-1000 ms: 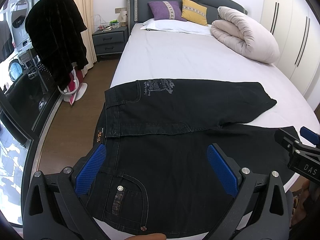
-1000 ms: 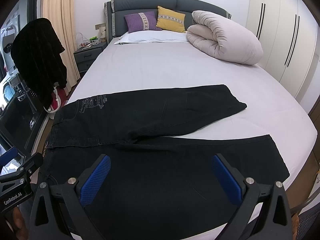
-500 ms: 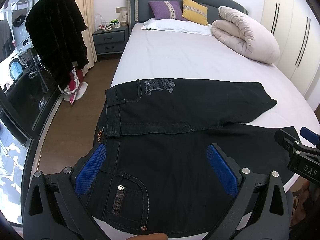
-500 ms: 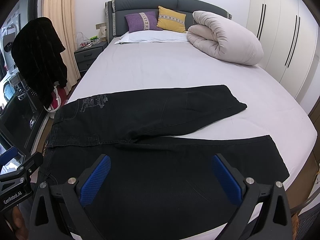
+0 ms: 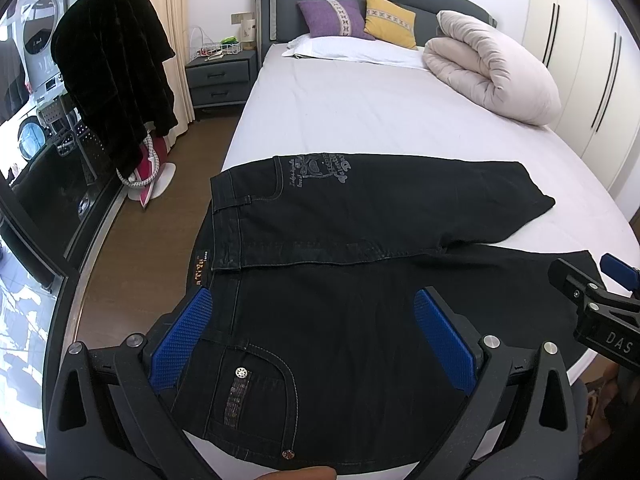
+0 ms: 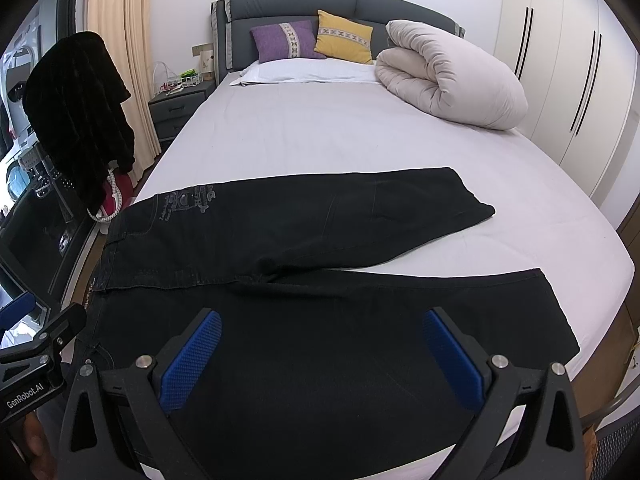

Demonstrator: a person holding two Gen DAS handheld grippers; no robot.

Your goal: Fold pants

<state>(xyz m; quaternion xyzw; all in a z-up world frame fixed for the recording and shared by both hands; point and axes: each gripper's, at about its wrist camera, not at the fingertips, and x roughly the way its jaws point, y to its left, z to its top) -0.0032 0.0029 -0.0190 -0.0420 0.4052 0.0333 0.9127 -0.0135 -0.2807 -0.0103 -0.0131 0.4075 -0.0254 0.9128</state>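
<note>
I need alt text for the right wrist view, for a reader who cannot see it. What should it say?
Black pants lie spread across the near end of a white bed, legs apart and pointing right. The open right gripper hovers over the nearer leg, holding nothing. Behind lie a rolled duvet and two cushions.

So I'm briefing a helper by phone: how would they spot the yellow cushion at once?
Look to the grey headboard of the bed. Two cushions lean against it; the yellow cushion is right of the purple cushion, nearest the rolled duvet.
</note>
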